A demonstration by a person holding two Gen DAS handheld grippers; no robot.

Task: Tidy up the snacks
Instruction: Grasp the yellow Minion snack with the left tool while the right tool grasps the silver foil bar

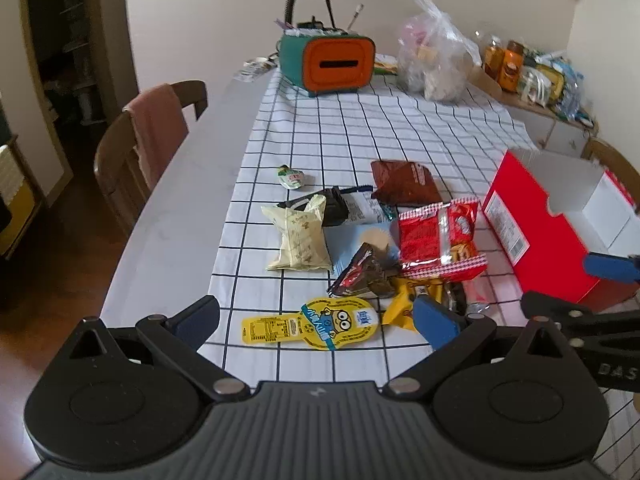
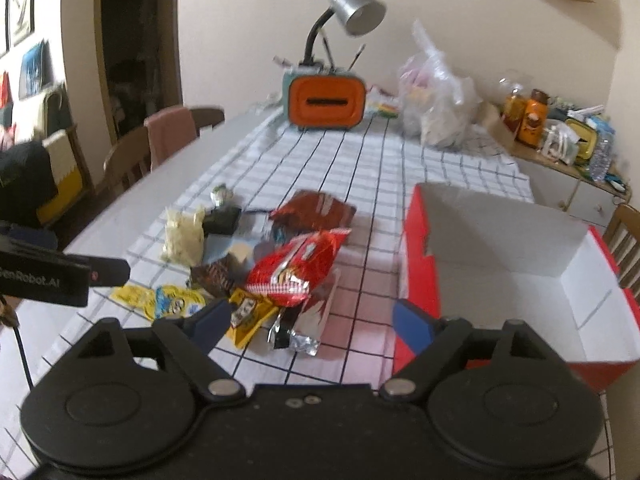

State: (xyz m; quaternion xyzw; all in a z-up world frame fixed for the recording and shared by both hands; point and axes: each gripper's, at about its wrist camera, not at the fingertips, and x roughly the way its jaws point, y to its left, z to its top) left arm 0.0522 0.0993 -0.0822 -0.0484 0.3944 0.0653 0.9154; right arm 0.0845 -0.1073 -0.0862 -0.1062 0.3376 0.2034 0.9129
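checked tablecloth point(image 1: 360, 128), grey table point(image 1: 188, 208), cream wall point(image 1: 224, 8)

— What covers the table point(image 1: 180, 208)?
— A checked cloth point(image 1: 360, 128). Snack packets point(image 1: 438, 236) lie mid-cloth, a red box point(image 1: 536, 236) by the right edge, an orange-fronted organizer point(image 1: 328, 62) at the far end.

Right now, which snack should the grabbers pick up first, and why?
Probably the right gripper should dip a little further and close on the yellow packet. Its jaws are open with nothing in them, that packet lies just ahead at the near edge of the snack pile, and the red box stands empty right beside it. The left gripper is open too.
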